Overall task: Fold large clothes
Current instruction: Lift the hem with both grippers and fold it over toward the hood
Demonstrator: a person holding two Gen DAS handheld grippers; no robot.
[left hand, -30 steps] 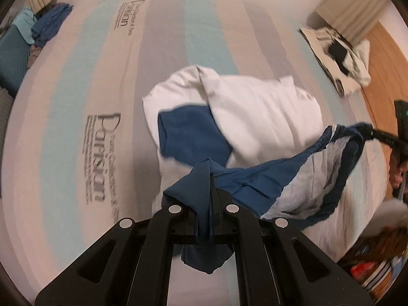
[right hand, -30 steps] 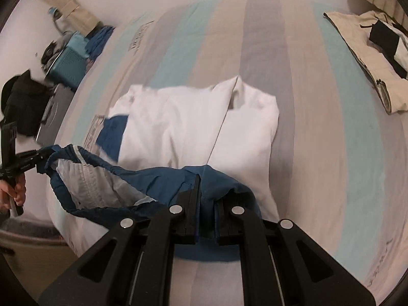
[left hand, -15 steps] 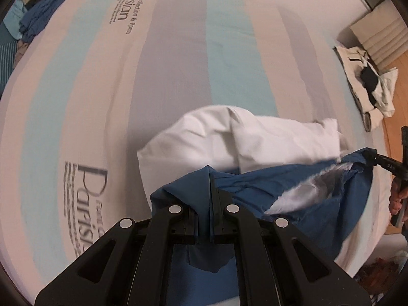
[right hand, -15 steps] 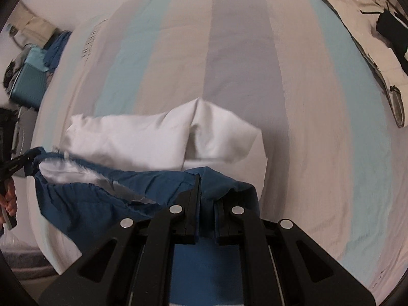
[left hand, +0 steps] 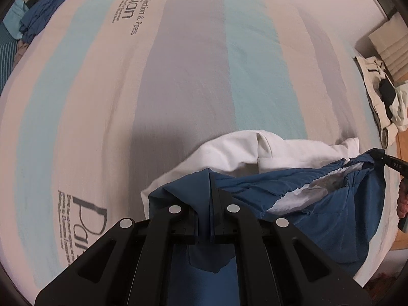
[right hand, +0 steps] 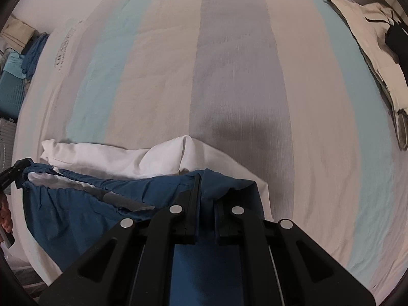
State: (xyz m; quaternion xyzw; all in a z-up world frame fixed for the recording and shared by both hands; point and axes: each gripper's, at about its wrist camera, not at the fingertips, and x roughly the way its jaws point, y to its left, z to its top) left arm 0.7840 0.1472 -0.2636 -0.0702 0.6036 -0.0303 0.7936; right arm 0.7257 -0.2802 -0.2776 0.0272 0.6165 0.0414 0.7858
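A blue garment [left hand: 331, 204] with a pale grey lining hangs stretched between both grippers, low over the bed. My left gripper [left hand: 210, 199] is shut on one corner of its edge. My right gripper [right hand: 204, 199] is shut on the other corner, and shows at the right edge of the left wrist view as a black tip [left hand: 390, 162]. The blue garment [right hand: 76, 216] drapes over a folded white garment [left hand: 255, 150], which lies on the striped bedspread [left hand: 178, 76]. Only the far edge of the white garment [right hand: 122, 155] shows.
A beige and black jacket [right hand: 377, 51] lies at the bed's right side. A crumpled blue cloth [left hand: 38, 23] and teal items sit past the bed's far left corner. A person's hand [right hand: 5, 214] holds the other gripper's handle. Wooden floor shows beyond the bed's right edge.
Both grippers sank toward the bed and moved forward, carrying the blue garment over the white one. Most of the white garment is now covered.
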